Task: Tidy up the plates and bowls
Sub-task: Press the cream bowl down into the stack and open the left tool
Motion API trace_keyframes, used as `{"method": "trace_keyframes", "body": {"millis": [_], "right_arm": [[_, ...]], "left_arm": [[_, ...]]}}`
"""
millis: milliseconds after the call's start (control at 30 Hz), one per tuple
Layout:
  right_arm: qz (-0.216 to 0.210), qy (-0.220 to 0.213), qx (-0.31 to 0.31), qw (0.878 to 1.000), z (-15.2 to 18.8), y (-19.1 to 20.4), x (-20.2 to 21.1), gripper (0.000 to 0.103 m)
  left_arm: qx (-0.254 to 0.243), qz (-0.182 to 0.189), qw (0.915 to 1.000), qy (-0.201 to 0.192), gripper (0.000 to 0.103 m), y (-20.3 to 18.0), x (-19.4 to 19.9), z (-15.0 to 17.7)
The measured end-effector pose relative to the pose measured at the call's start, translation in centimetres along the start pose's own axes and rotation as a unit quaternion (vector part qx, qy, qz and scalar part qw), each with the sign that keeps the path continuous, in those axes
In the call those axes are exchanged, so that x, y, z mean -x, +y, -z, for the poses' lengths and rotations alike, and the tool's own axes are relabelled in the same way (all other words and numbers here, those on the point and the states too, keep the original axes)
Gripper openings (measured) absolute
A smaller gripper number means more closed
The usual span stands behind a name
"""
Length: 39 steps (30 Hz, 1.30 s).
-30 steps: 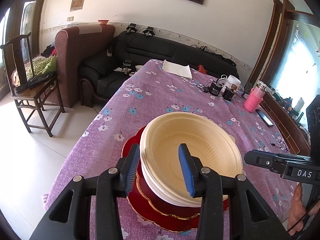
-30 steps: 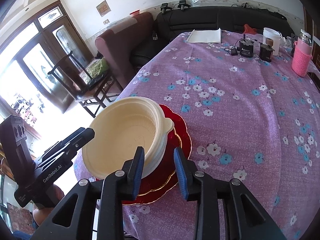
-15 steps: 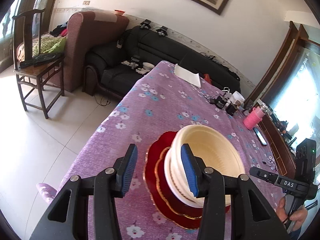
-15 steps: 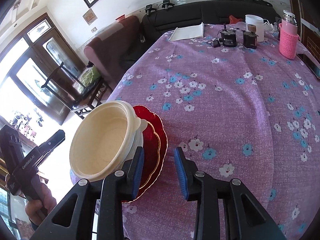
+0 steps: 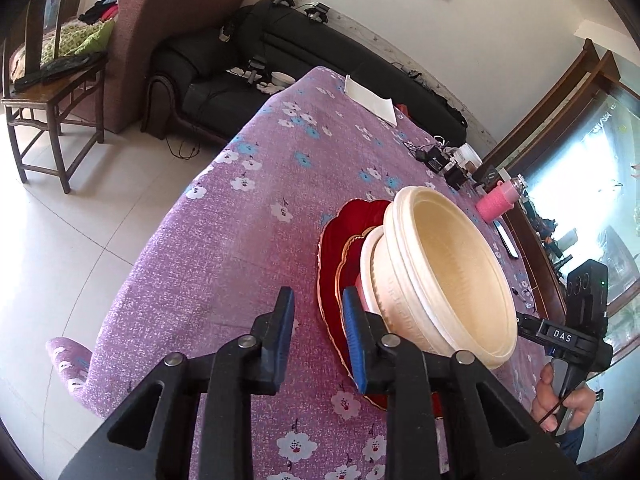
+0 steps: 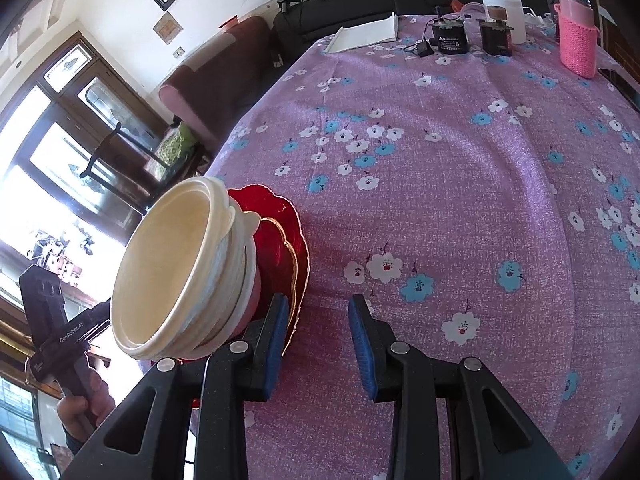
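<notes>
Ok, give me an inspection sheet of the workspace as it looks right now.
Surface: table under a purple flowered cloth.
Job's things: cream bowls stacked on red plates near the table's edge.
Clutter: white paper, black boxes, white tub, pink bottle at the far end.
Grippers: left tool has just been closing, nothing between its pads; right tool open, empty.
Cables: a black lead by the boxes.
Surroundings: black sofa, armchair, wooden chair.

Two black handheld grippers, left gripper and right gripper, each with blue ribbed pads and silver screws; white lettering "DAS" and "GenRobot.AI" behind the tongs.
</notes>
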State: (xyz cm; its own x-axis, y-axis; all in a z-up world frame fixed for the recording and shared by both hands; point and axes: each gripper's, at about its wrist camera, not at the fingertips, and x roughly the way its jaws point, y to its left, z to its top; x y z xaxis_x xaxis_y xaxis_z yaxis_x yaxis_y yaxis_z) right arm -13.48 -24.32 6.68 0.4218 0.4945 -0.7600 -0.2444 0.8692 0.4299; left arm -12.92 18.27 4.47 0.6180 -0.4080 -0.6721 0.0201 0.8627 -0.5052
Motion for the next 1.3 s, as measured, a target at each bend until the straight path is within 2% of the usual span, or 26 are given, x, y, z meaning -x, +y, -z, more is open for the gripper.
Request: {"method": "trace_keyframes", "body": {"millis": [200,267,367,500,567,633,833,1067,1300], "right_arm": [[-0.005,0.013,0.001,1.0,0.0,0.1,-1.2,0.034],[-0.003,0.02,0.003,1.0,0.1,0.3,-1.8,0.023],[-0.002,0.021,0.011,1.0,0.1,0.8,-2.5,0.017],[0.001,0.025,0.019,1.0,0.4,1.5,-3.6,0.015],[0.003,0.022,0.022,0.999,0.5,1.6,-3.9,0.015],[0.007,0.015,0.03,0.999,0.6,1.8,-3.9,0.014],[0.006,0.011,0.013,1.0,0.7,0.6,-3.1,0.013],[0.039,-0.034,0.0,0.999,1.0,-2.2,1.1,0.013],[0.069,-0.071,-0.073,0.992,2.5,-8.9,6.2,0.013]], "left_arm": [[-0.015,-0.024,0.9996,0.01,0.024,-0.2,-1.1,0.1],[-0.017,-0.024,0.9995,0.013,0.024,-0.2,-1.5,0.2],[-0.021,-0.03,0.9991,0.02,0.024,-0.5,-2.5,0.5],[-0.03,-0.034,0.9989,0.015,0.024,-1.0,-3.1,0.5],[-0.041,-0.034,0.9985,0.013,0.02,-1.6,-3.3,0.6],[-0.057,-0.05,0.9971,0.008,0.02,-2.3,-3.5,0.6],[-0.062,-0.039,0.9973,0.013,0.02,-3.8,-4.2,0.5],[-0.105,-0.012,0.9942,0.016,0.029,-9.8,-6.4,0.2],[-0.15,0.03,0.9871,0.049,0.03,-17.6,-11.2,1.1]]}}
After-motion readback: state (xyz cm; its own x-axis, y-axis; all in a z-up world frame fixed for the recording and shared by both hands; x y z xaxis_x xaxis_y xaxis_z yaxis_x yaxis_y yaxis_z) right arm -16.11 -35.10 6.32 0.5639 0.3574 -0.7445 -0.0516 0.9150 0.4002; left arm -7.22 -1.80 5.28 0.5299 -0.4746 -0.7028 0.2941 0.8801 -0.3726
